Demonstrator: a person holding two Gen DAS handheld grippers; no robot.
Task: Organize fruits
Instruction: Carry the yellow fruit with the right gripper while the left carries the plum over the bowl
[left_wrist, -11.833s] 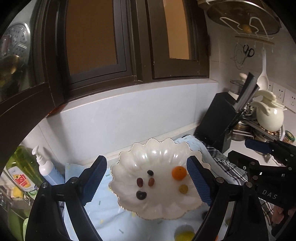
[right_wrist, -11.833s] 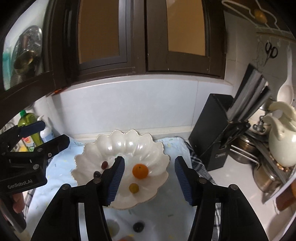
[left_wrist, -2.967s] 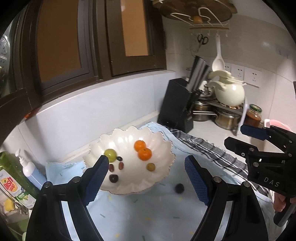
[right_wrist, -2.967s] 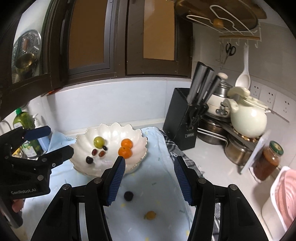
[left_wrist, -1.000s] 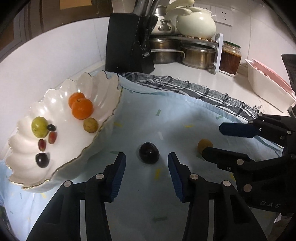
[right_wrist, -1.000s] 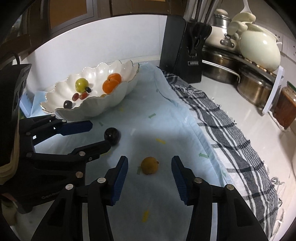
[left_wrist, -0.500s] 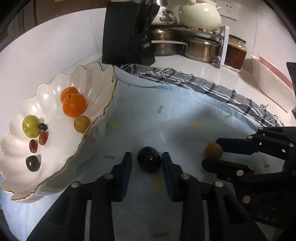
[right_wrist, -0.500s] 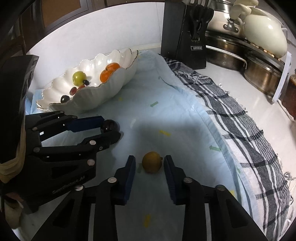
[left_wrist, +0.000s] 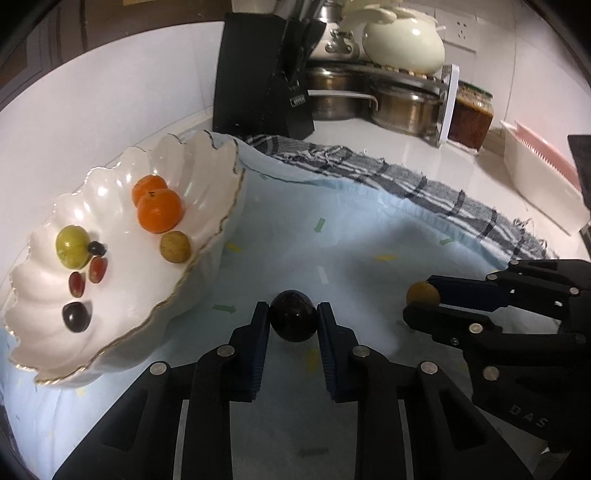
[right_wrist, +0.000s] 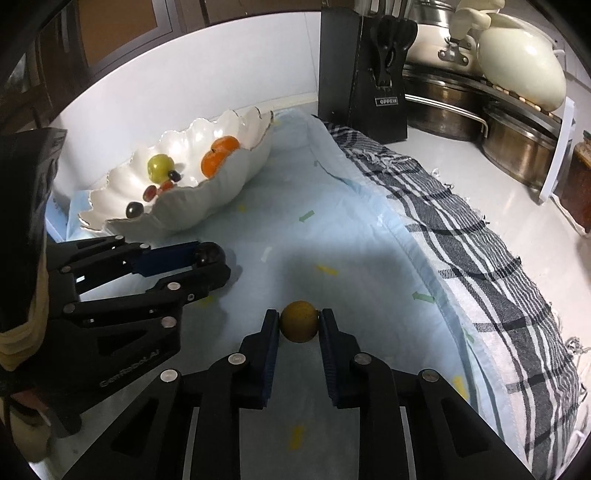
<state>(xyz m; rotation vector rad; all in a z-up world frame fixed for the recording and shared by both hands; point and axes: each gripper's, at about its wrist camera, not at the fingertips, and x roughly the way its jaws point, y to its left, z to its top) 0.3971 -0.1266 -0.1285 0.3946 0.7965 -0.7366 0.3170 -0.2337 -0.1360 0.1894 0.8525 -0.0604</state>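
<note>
Left gripper (left_wrist: 291, 317): jaws have just been closing and now clamp a dark plum (left_wrist: 292, 316) resting on the pale blue cloth (left_wrist: 332, 236), both pads touching its sides. Right gripper (right_wrist: 298, 322): jaws likewise just closed, pinching a small brownish-yellow fruit (right_wrist: 298, 321) on the same cloth, to the right of the plum. The scalloped white bowl (left_wrist: 207, 155) sits at far left, holding two oranges (left_wrist: 159, 214), a green fruit (left_wrist: 72, 246), a tan fruit (left_wrist: 175, 246) and several grapes (left_wrist: 75, 316). A black knife block (left_wrist: 258, 74) stands beyond the bowl.
</note>
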